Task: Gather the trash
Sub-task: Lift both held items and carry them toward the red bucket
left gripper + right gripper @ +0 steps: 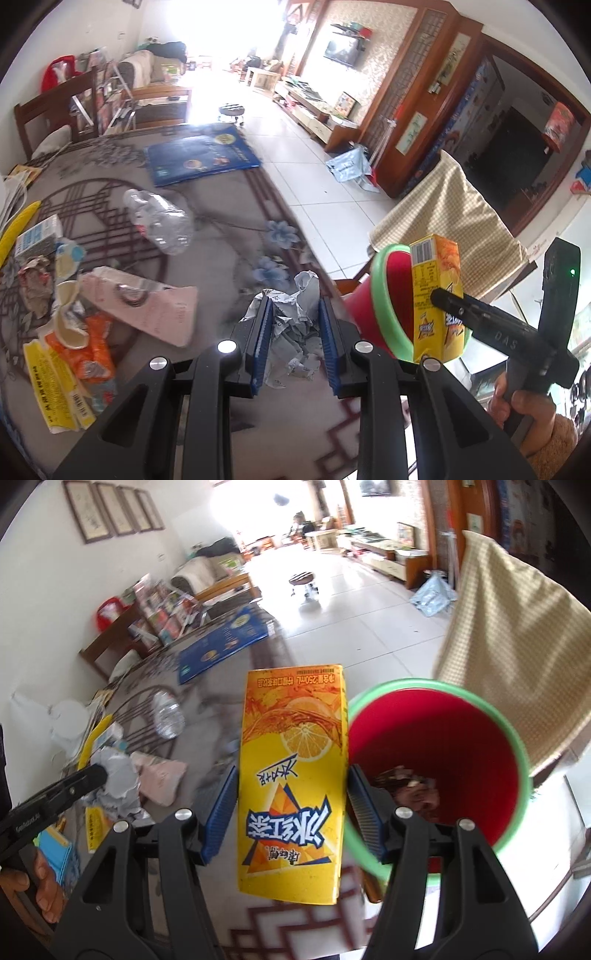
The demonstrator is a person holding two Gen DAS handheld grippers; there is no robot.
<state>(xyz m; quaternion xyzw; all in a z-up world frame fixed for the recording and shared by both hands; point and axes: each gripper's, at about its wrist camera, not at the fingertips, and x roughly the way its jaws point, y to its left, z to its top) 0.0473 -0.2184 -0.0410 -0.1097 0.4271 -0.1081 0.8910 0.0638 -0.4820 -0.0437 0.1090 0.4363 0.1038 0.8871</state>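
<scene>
My right gripper point(291, 805) is shut on a yellow iced-tea carton point(295, 775) and holds it upright just left of the red bin with a green rim point(436, 738); trash lies at the bin's bottom. In the left wrist view the carton point(437, 295) sits in front of the bin point(384, 306). My left gripper point(295, 332) is shut on a crumpled grey paper wad point(295, 317), above the patterned tablecloth. The wad also shows in the right wrist view point(116, 775).
On the table lie a crushed clear bottle point(159, 218), a pink packet point(147, 306), orange and yellow wrappers point(81, 354), a small milk carton point(37, 236) and a blue folder point(199, 155). A chair with checked cloth point(450, 218) stands behind the bin.
</scene>
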